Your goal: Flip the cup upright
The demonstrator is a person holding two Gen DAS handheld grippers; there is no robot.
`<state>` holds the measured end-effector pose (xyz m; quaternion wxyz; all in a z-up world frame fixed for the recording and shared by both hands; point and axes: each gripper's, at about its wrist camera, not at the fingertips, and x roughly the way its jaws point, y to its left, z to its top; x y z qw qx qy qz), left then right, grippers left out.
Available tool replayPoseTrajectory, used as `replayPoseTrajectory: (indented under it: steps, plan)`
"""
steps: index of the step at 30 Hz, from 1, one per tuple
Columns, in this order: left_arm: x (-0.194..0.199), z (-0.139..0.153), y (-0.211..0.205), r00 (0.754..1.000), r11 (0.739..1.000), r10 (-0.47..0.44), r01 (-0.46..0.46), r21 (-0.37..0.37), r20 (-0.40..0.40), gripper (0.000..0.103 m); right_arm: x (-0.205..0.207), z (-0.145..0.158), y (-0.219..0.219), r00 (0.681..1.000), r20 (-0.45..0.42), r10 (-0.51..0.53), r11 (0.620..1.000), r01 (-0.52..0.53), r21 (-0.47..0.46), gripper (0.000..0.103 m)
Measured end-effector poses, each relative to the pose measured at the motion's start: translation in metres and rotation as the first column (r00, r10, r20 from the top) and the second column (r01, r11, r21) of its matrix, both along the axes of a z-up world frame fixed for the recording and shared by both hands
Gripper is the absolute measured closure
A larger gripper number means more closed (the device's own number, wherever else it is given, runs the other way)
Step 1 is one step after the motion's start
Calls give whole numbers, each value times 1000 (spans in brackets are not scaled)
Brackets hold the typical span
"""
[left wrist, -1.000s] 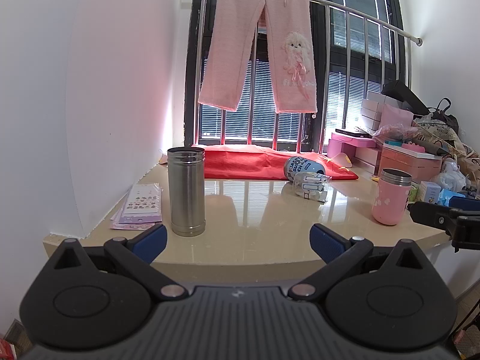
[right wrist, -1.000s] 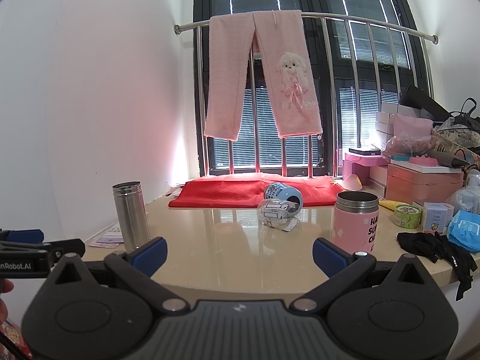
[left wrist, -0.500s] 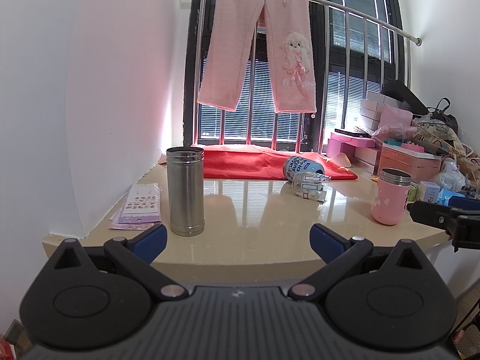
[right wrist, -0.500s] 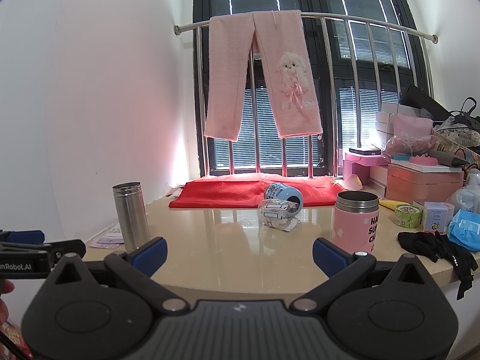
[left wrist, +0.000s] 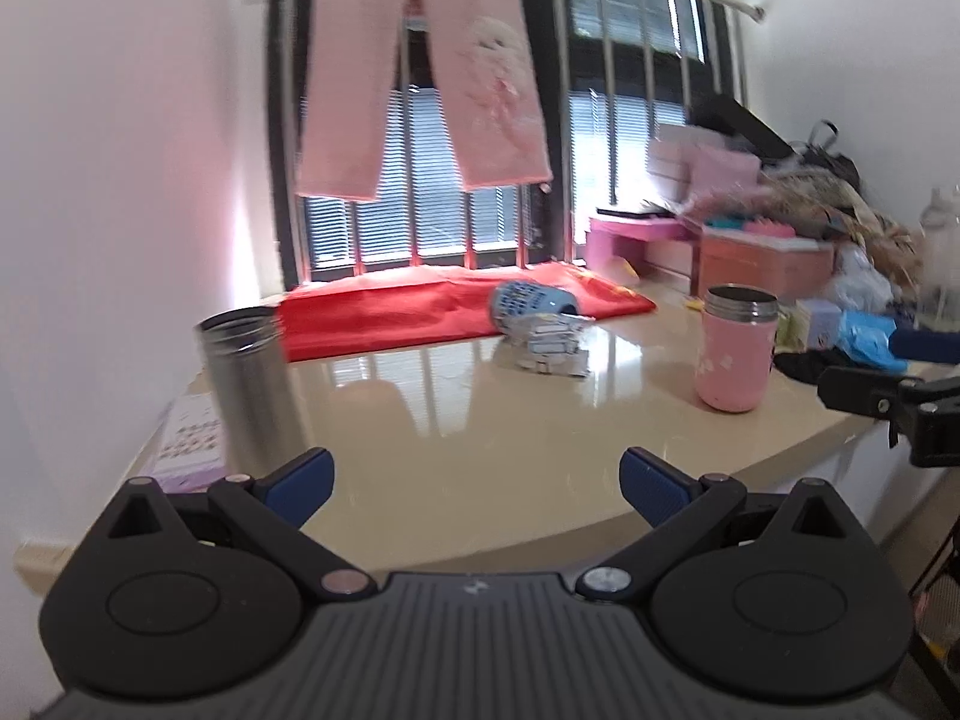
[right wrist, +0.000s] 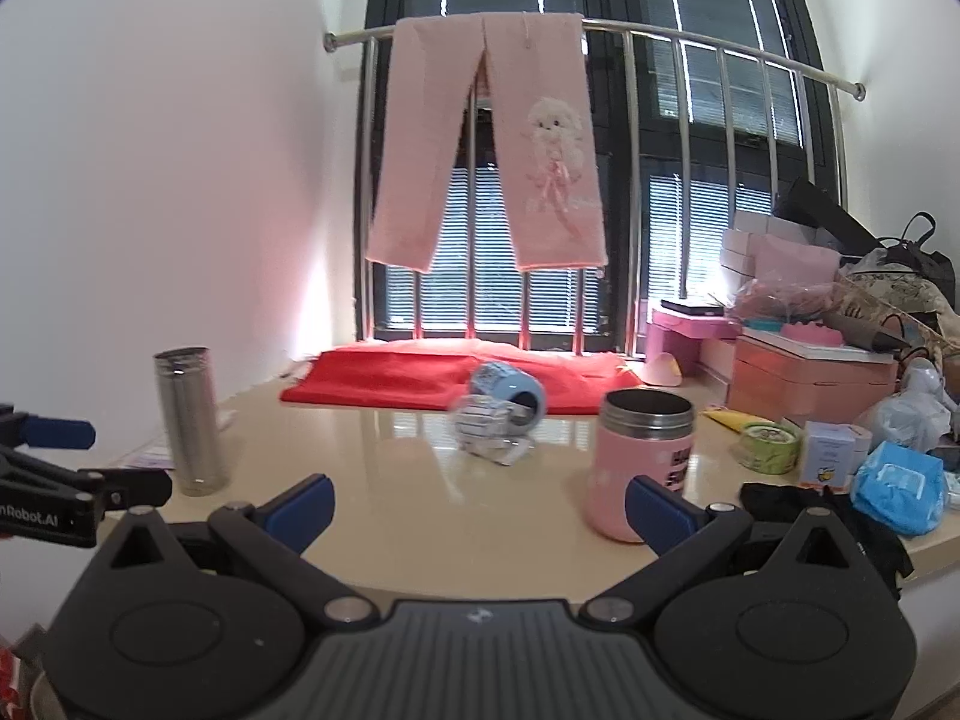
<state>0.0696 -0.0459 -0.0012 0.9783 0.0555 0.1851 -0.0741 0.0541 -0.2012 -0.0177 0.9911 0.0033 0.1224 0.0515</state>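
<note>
A blue printed cup (right wrist: pixel 507 394) is lying on its side toward the far middle of a beige countertop (right wrist: pixel 420 510), its mouth facing right and its body resting against a crumpled white-and-blue packet (right wrist: pixel 486 429) at the edge of a red cloth (right wrist: pixel 390 381). Two handheld grippers are hovering at the near edge: the left gripper (left wrist: pixel 474 471) and the right gripper (right wrist: pixel 477 498) are both showing their blue-padded fingers spread wide with nothing between them. A steel flask (right wrist: pixel 189 420) is standing upright at the left and a pink tumbler (right wrist: pixel 642 471) is standing open at the right, close in front of the right gripper. The step in hand appears to be the reach toward the fallen cup, and doing it well likely means steering past the pink tumbler, closing across the cup's body clear of the packet, and rotating until its base is sitting flat on the counter.
</note>
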Motion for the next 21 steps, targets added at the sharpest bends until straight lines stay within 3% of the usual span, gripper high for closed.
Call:
replayPoseTrajectory:
  steps: [11, 17, 21]
  plan:
    - [94, 8, -47, 992, 979, -109, 119, 167, -67, 0, 67, 5, -43, 998, -43, 36, 999, -36, -13, 0]
    - [154, 14, -76, 979, 940, -162, 192, 281, -125, 0, 112, 15, -59, 995, -65, 79, 995, -82, -48, 0]
    - [194, 12, -99, 962, 892, -206, 260, 370, -179, 0, 141, 23, -67, 990, -87, 114, 988, -122, -90, 0]
